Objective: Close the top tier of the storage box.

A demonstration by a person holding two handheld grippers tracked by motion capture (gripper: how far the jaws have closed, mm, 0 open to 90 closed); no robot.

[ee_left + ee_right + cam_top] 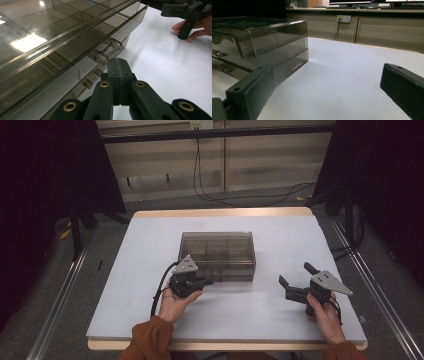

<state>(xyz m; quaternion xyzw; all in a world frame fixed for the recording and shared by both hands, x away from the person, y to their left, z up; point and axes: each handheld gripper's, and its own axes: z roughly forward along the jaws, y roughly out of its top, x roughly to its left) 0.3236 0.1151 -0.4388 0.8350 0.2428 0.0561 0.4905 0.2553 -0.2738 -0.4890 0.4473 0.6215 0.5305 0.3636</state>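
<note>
Drawer box: a smoky see-through drawer unit [218,255] sits mid-desk, a little toward the far edge, knobs facing the near edge.
Desk: white top [280,235] with a wooden rim.
Left gripper [209,281]: jaws pressed together, tips just beside a small knob [101,58] at the unit's front left.
Right gripper [295,277]: jaws spread wide, pinching nothing, near the desk's near right corner, well apart from the unit.
</note>
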